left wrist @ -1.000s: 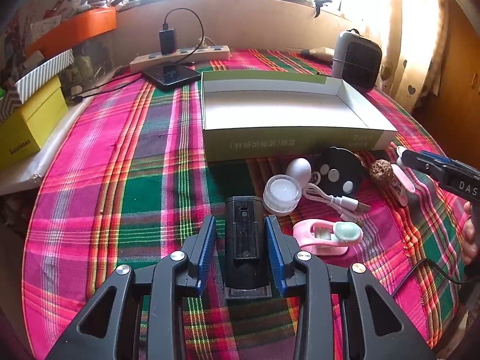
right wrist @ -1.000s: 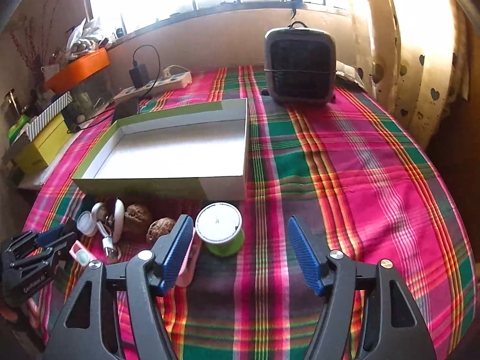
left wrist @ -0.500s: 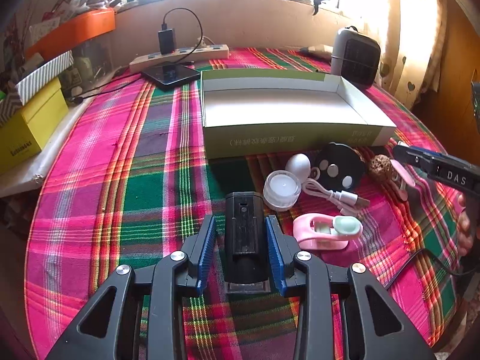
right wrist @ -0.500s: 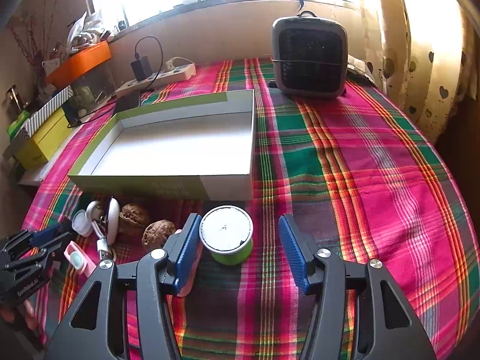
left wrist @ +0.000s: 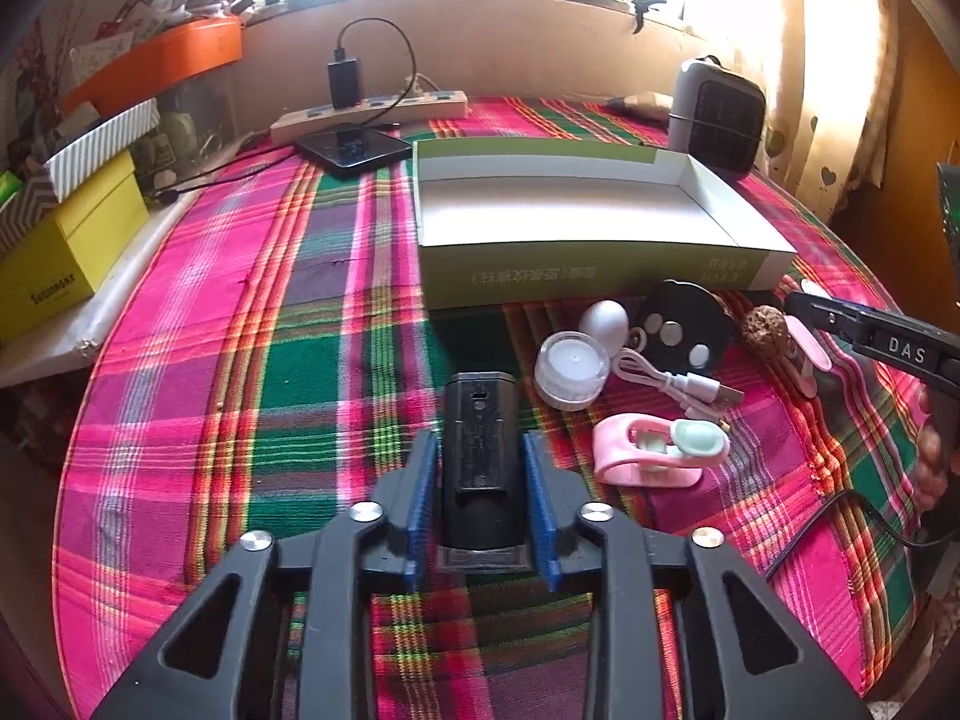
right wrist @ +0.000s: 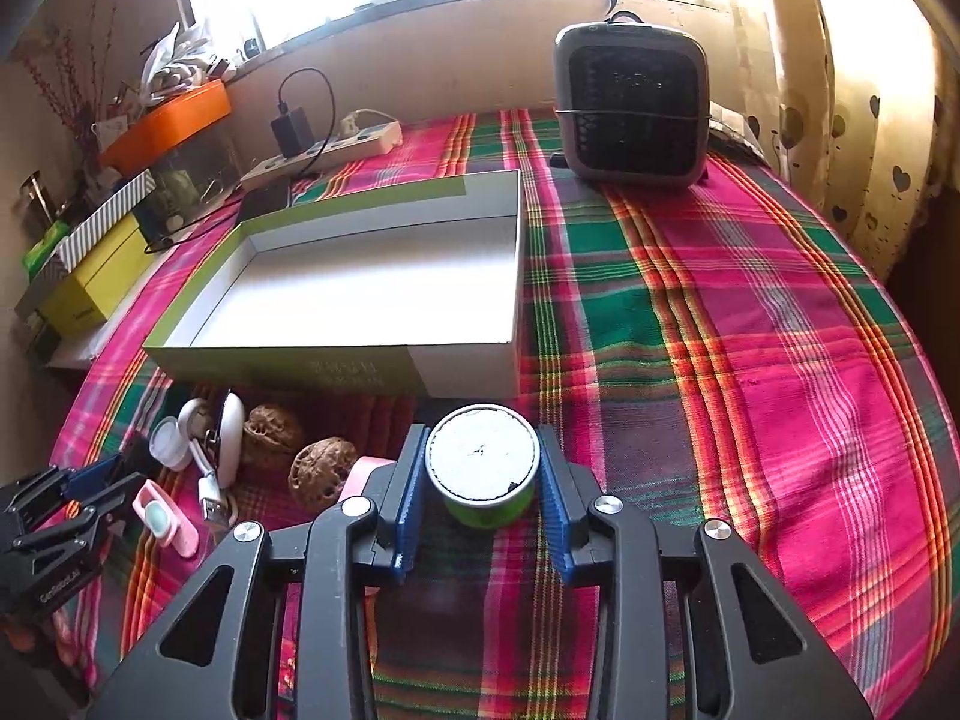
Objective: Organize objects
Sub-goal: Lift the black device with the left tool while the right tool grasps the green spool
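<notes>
Closing left claw (left wrist: 480, 468) brackets black block (left wrist: 480, 450); green tin (right wrist: 483, 468) only right view.

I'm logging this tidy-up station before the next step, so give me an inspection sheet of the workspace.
Surface: table under plaid cloth.
Job's things: empty open box; black device; green tub; walnuts; white egg; pink clip.
Clutter: yellow box, orange tray.
Grippers: left gripper closing around the black device; right gripper closing, fingers against the green tub.
Cables: white USB cable; power strip with charger.
Surroundings: window, curtain, small heater.
</notes>
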Motion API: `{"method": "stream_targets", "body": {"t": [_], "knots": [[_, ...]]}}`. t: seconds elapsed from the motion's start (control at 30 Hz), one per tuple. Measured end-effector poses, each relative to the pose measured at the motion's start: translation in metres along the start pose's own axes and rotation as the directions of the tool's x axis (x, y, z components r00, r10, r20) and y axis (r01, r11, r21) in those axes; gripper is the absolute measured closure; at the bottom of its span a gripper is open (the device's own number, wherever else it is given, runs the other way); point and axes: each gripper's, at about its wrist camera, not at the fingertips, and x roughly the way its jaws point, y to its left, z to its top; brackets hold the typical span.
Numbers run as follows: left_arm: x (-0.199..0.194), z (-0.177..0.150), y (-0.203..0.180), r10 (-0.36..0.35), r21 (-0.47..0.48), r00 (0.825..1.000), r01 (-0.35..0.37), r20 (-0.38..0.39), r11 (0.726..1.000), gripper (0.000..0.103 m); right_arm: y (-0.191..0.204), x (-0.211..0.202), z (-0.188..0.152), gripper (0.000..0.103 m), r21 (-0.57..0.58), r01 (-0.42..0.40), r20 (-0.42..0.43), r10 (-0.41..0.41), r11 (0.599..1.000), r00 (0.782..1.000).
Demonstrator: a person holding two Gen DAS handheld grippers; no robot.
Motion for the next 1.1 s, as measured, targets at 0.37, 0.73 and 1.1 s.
{"method": "stream_targets", "body": {"t": [0.37,0.73,1.1], "knots": [[-0.002,0.000,0.007,-0.034,-0.020,0.999,0.033,-0.003,0.999,0.078,0.000,-0.003,0.000,0.068,0.006,-0.009,0.016,0.009,1.000,1.000],[-0.011,0.008,0.004,-0.048,-0.016,0.999,0.048,0.014,0.999,0.078,0.001,-0.012,0.004,0.068,0.002,-0.017,0.031,0.017,1.000,0.999],[-0.021,0.028,0.000,-0.067,0.002,0.997,0.067,0.030,0.998,0.078,0.008,-0.026,0.016,0.068,-0.013,-0.045,0.054,0.045,0.999,0.998]]}}
